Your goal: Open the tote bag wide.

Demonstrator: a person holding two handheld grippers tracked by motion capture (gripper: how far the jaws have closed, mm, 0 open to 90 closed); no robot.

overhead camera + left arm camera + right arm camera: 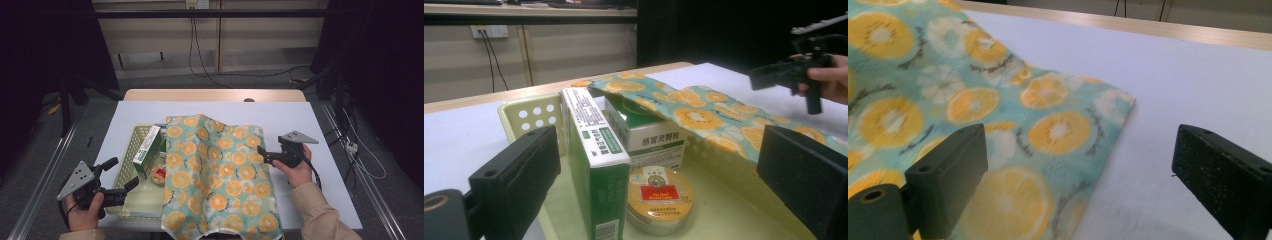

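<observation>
High view: a person seated at a white-covered table (pixel 320 130) is holding a two-jaw gripper in each hand. A teal cloth printed with orange slices (pixel 220 175) is lying draped over the right part of a pale yellow perforated basket (pixel 131 145) and running down across the table to its near edge. The left gripper (pixel 122 186) is hovering at the basket's near left corner with its jaws spread apart, gripping nothing. The right gripper (pixel 262 155) is sitting just beside the cloth's right edge, its jaws pointing toward the fabric.

Left gripper view: the two black jaws are standing wide apart at either side, with the basket's contents between and beyond them. A green and white carton (pixel 596 160) is standing upright in the basket; a second green and white box (pixel 651 137) is standing behind it, partly under the cloth; a round yellow tin with a red label (pixel 659 197) is lying flat on the basket floor, touching both boxes. The cloth is resting over the basket's far rim. The other hand (pixel 831 77) is showing farther off with its gripper.

Right gripper view: the jaws are spread wide, one over the cloth, the other over bare table, and the cloth's corner is lying flat between them. Neither jaw is pinching the fabric.
</observation>
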